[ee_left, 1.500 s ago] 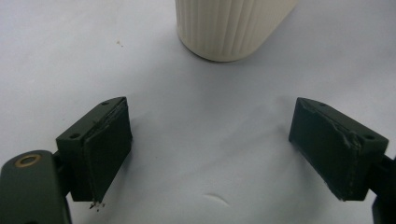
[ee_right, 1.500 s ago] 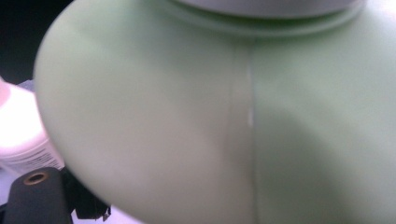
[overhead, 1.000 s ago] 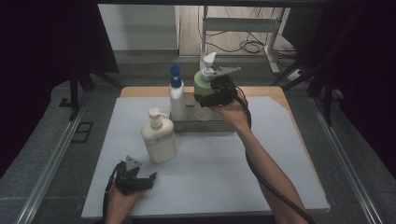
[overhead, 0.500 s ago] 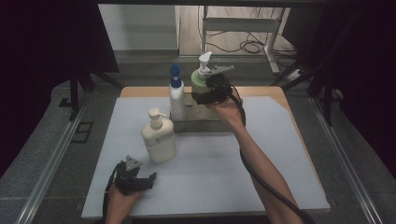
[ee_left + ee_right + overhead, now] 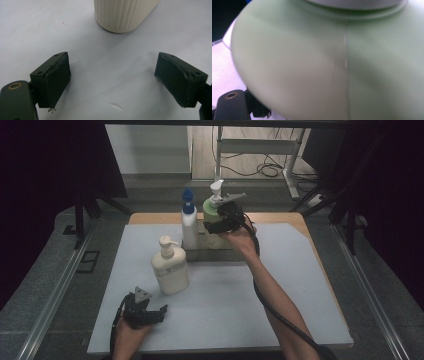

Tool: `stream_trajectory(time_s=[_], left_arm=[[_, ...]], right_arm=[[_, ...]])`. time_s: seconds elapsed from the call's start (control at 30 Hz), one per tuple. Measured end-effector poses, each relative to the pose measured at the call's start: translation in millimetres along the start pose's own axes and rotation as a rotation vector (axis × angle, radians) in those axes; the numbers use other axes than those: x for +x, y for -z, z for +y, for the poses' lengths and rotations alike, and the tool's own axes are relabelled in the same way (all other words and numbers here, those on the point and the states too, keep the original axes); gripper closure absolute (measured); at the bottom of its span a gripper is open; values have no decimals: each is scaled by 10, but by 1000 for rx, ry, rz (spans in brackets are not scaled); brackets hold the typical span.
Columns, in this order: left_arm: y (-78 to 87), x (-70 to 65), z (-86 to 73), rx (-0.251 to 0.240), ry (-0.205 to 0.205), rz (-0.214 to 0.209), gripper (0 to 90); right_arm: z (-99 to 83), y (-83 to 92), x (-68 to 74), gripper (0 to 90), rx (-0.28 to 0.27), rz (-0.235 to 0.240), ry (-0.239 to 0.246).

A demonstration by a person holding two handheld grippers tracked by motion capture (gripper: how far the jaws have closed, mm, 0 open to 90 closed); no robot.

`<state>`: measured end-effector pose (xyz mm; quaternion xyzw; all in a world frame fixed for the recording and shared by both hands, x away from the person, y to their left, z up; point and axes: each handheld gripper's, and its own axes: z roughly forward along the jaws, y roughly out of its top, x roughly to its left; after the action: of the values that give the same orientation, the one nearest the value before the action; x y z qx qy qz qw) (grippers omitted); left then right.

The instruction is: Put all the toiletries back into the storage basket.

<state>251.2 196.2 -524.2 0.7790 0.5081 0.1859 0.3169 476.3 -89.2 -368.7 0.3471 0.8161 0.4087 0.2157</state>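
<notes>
We've got the right hand-held gripper at the far middle of the worktop, up against the green bottle. The bottle stands upright, long axis vertical, white pump on top, on a low tray beside the blue-capped bottle. In the right gripper view the green shoulder looms right ahead of the camera and covers the jaws, bar a bit of one at the lower left. So the bottle lies dead ahead, between or at the jaws. Jaws stand wide; we can't tell whether the pads are pressing on the body or are just around it. The grip sits high, near the shoulder, below the pump collar.

Left hand-held gripper rests at the near left edge, released, jaws wide with bare worktop between them. The cream bottle stands just ahead of it, apart; its ribbed base shows at the top of the left gripper view.

Right hand is clearly the one on the green bottle; left is well apart from it. Our read: any lift should go straight up along the bottle's axis, to clear the tray lip and the blue-capped neighbour just beside it.
</notes>
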Motion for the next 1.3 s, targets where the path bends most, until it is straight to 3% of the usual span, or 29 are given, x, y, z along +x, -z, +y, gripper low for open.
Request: stream_trajectory(time_s=[1.3], left_arm=[[3, 2, 1, 4, -3, 0, 129]], right_arm=[[-299, -325, 21, 116, 110, 45, -21]])
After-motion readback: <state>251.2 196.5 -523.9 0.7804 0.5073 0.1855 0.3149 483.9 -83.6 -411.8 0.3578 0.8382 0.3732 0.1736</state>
